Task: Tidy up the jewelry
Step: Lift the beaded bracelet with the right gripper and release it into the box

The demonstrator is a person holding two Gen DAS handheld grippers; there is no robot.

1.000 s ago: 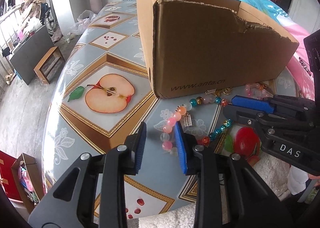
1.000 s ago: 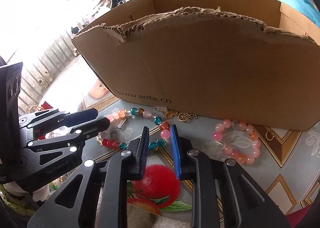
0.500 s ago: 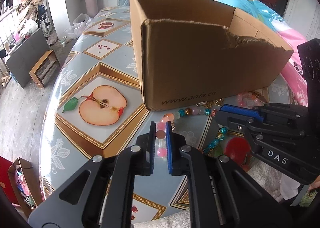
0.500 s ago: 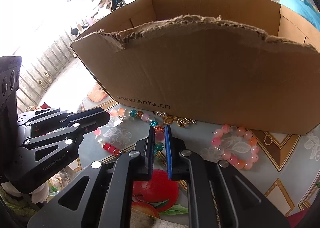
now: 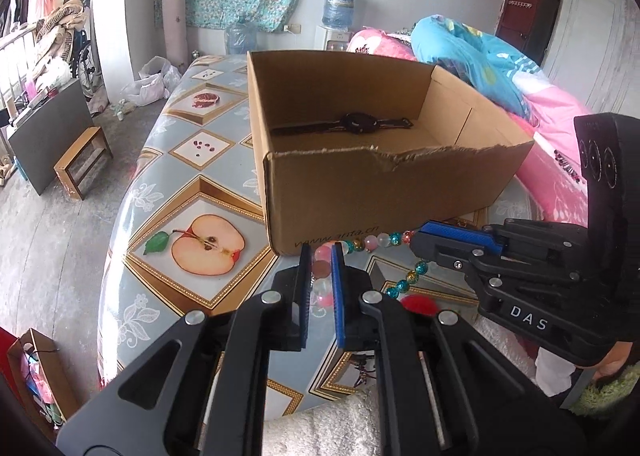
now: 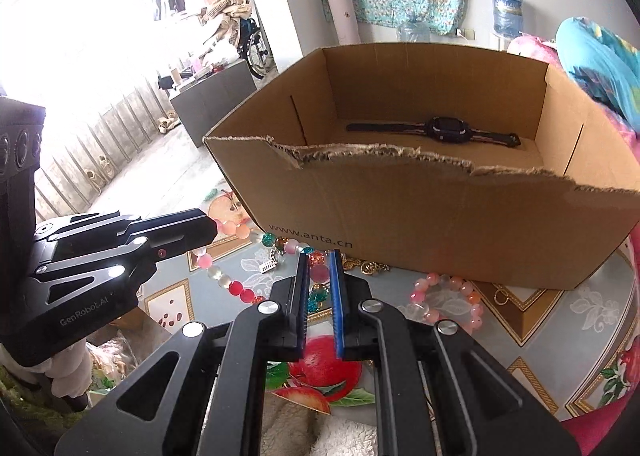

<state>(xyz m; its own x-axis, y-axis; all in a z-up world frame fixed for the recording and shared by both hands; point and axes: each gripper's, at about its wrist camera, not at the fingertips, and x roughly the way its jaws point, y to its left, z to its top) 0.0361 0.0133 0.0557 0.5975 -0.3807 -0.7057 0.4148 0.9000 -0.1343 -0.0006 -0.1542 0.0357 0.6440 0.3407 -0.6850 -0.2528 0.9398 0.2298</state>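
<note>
A long beaded necklace [image 6: 256, 240] is gripped at two separate places, so that the loose strand is carried spread out rather than bunched. The left gripper [image 5: 320, 276] is closed on pink and clear beads at one part of the loop, and the right gripper [image 6: 319, 276] is closed on an orange and a pink bead at another; in each case the blue-padded jaws are drawn in with only the beads between them. The strand is seen strung between the two grippers, with a small metal charm [image 6: 269, 264] hanging from it. It appears to be raised off the counter [image 5: 168, 191], though whether every bead is clear of the surface cannot be told.

The cardboard box [image 6: 440, 223] stands toward the counter's near edge, just beyond the necklace, its torn front wall facing the grippers. A black watch [image 6: 444, 129] is laid flat along the box's far wall, which suggests the box is used as the collecting place. A pink bead bracelet [image 6: 444, 296] and a gold chain [image 6: 368, 266] are left on the counter at the foot of the box's front wall, not yet gathered. The necklace is judged to be held high and wide so that it can be passed over the torn wall.
</note>
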